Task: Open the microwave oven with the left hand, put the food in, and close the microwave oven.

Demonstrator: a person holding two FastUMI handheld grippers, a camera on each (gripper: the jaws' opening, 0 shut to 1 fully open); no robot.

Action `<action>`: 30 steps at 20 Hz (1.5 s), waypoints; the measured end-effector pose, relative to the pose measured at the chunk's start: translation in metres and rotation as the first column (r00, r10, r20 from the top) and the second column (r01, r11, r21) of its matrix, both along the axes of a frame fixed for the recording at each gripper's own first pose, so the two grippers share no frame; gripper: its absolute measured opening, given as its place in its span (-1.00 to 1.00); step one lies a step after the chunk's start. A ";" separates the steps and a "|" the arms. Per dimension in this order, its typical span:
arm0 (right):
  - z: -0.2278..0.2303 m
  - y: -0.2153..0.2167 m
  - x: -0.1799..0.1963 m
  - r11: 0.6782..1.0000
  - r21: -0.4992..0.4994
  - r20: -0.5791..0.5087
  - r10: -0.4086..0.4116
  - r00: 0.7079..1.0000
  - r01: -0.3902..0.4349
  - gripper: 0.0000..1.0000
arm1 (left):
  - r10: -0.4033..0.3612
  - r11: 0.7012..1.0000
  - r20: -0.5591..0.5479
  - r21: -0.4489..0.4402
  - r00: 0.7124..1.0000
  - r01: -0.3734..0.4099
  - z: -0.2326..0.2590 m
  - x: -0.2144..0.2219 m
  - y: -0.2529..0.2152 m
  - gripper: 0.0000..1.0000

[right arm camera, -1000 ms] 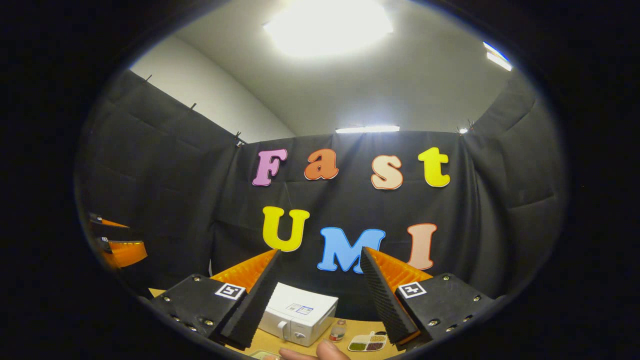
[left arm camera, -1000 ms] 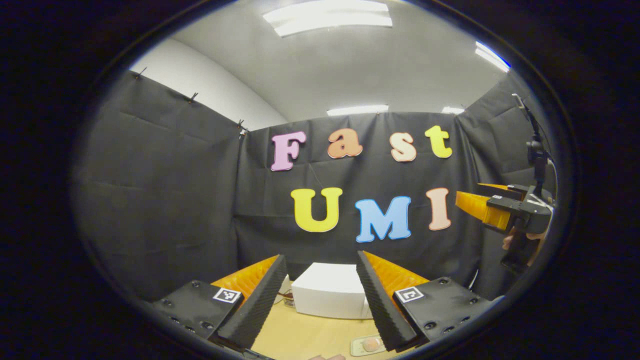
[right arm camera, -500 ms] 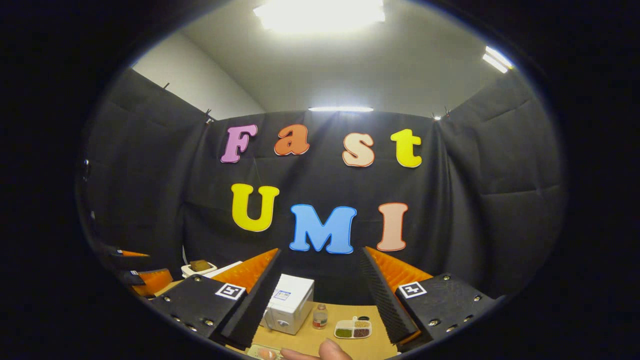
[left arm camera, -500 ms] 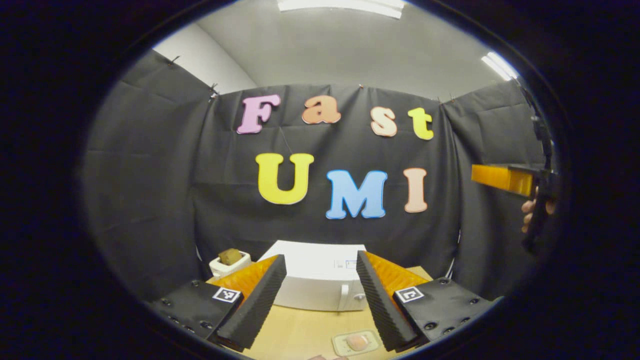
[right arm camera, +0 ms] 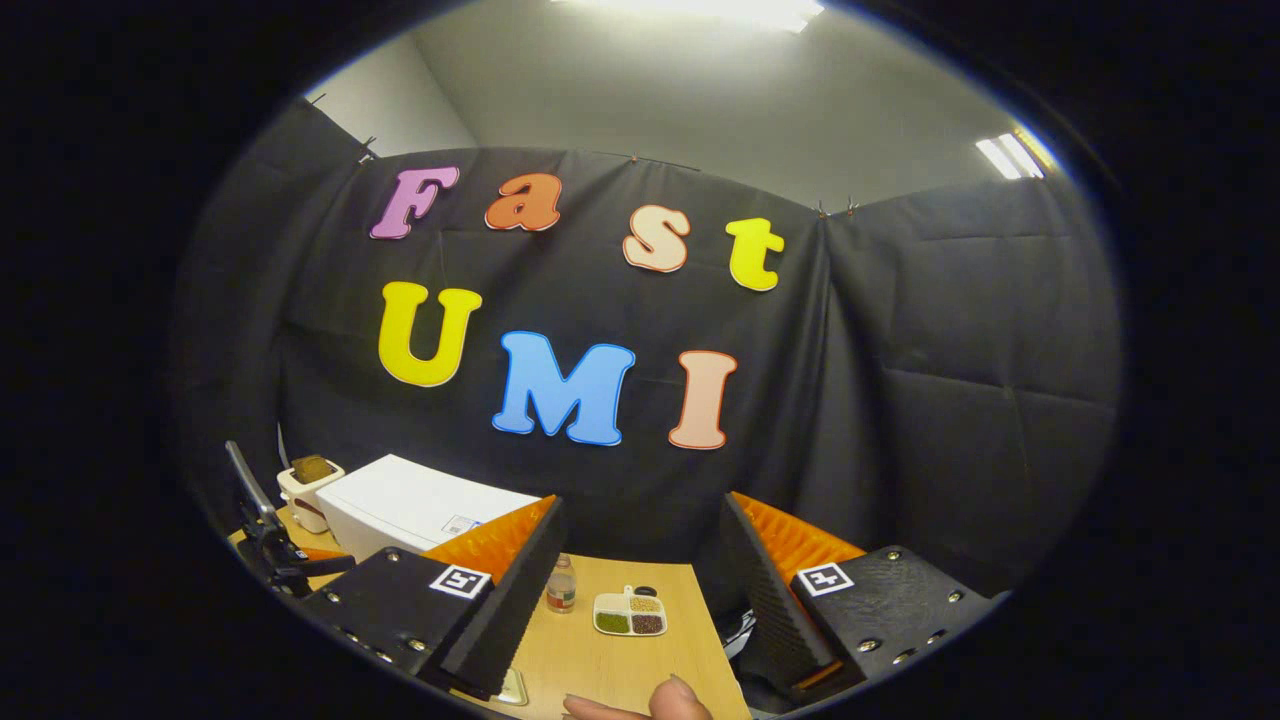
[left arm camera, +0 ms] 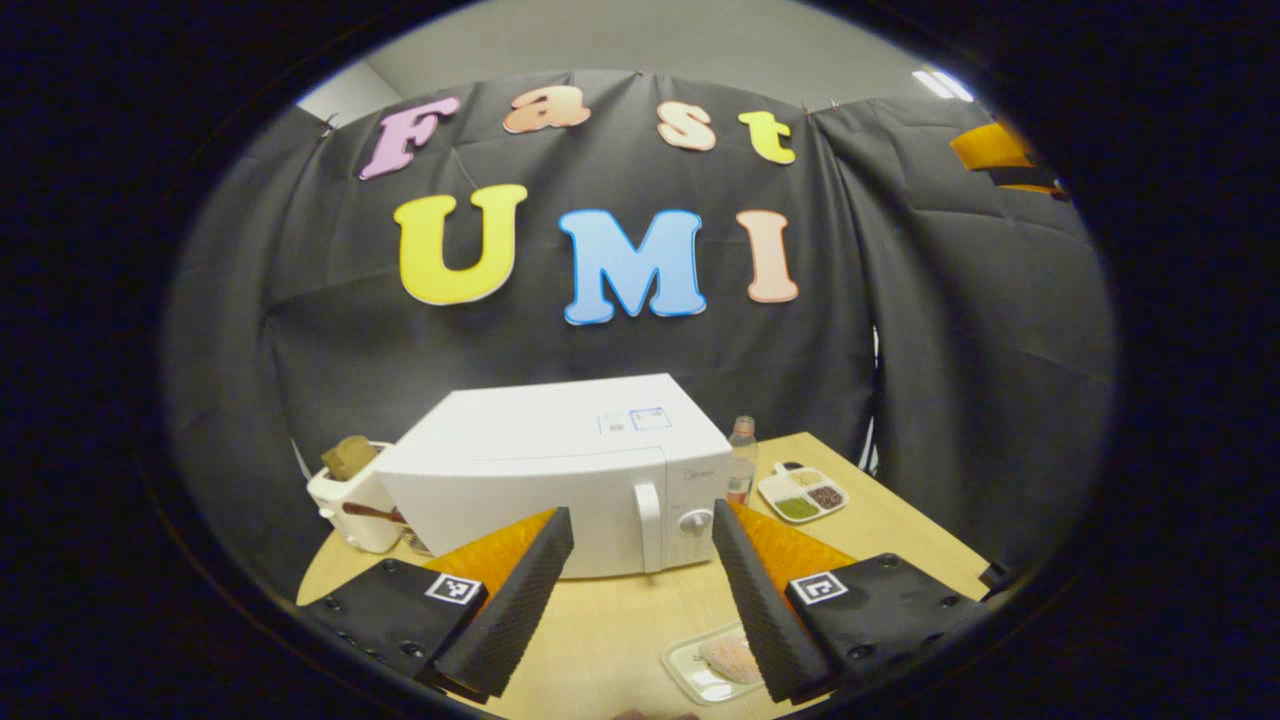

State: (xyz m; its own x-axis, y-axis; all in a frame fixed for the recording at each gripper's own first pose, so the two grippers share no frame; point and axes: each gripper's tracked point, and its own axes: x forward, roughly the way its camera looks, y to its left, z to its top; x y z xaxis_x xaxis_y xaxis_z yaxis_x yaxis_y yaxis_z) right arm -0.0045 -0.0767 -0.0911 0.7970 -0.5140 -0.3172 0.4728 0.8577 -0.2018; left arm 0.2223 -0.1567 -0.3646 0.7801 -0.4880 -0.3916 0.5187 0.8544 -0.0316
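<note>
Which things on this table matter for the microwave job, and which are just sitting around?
For the job:
microwave, door shut
its door handle
food on the small tray
left gripper, open

Just lying about:
toaster
small bottle
divided dish of seeds

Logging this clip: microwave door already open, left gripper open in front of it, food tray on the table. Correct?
Not quite. In the left gripper view the microwave door is shut, its handle flush against the front. The rest holds: left gripper open, food tray on the table.
</note>
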 end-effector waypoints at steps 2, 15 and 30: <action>-0.005 -0.005 -0.008 0.999 -0.029 -0.038 -0.034 0.999 0.033 0.91 | -0.026 0.999 -0.059 0.022 0.998 0.027 -0.038 0.010 -0.011 0.86; -0.012 -0.028 -0.055 0.977 -0.133 -0.148 -0.184 0.972 0.165 0.92 | 0.011 0.999 -0.131 0.045 0.991 -0.005 -0.157 0.095 -0.057 0.76; 0.028 0.015 -0.086 0.993 -0.071 -0.049 -0.100 0.994 0.096 0.91 | -0.010 1.000 -0.190 0.003 0.982 0.011 -0.162 0.087 -0.053 -0.63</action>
